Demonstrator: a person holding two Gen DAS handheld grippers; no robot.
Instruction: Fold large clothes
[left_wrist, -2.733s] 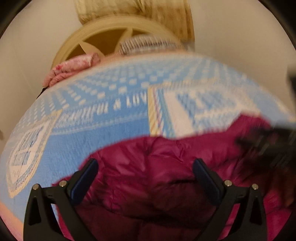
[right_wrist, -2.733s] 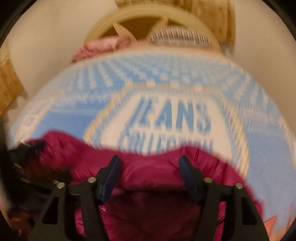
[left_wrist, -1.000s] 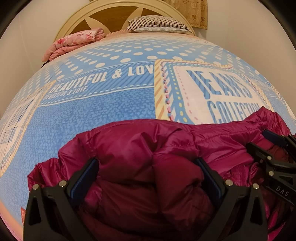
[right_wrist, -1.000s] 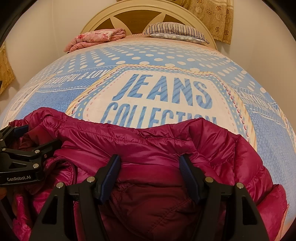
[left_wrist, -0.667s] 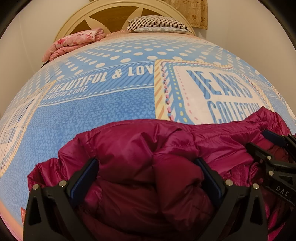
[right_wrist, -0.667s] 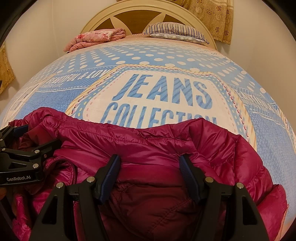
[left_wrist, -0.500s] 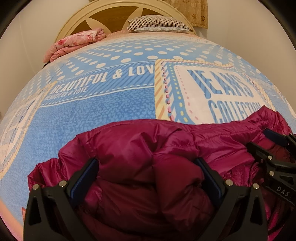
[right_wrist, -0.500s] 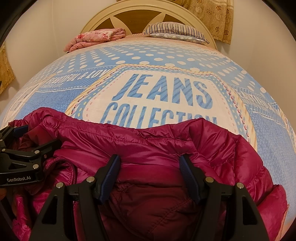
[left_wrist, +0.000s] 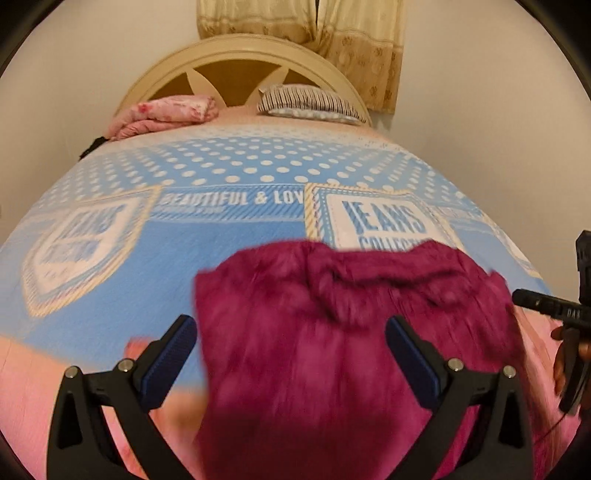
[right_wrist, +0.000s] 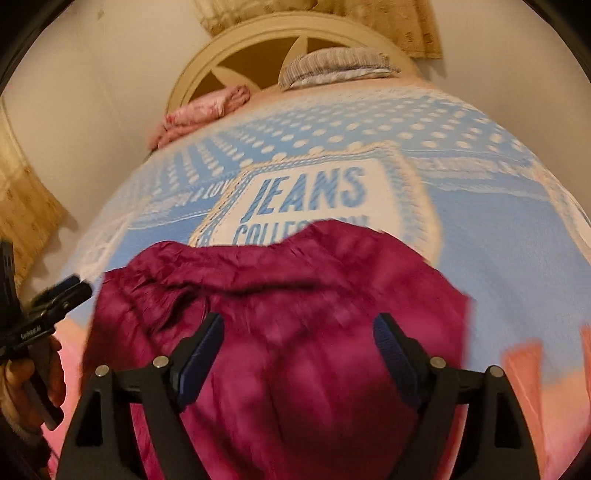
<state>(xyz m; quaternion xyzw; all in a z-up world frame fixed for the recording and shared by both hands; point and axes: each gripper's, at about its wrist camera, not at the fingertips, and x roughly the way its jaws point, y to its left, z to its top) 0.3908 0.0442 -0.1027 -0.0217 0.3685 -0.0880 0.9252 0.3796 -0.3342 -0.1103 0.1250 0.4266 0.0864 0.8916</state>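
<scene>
Bed (left_wrist: 155, 266) with blue cover holds the maroon jacket (left_wrist: 332, 332) at its near end. Both grippers, left (left_wrist: 291, 350) and right (right_wrist: 297, 350), just pulled back, fingers wide, empty; fold looks finished.

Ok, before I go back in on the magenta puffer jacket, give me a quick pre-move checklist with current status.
1. Left gripper open: ok, fingers spread wide.
2. Right gripper open: ok, nothing pinched between its fingers.
3. Magenta quilted puffer jacket lying on the blue printed bedspread, free of both grippers: ok.
4. Jacket folded neatly with square edges: cannot tell, both views are motion-blurred.
5. Bedspread beyond the jacket free for another fold: ok; the folded pink blanket and striped pillow sit far back at the headboard.
</scene>
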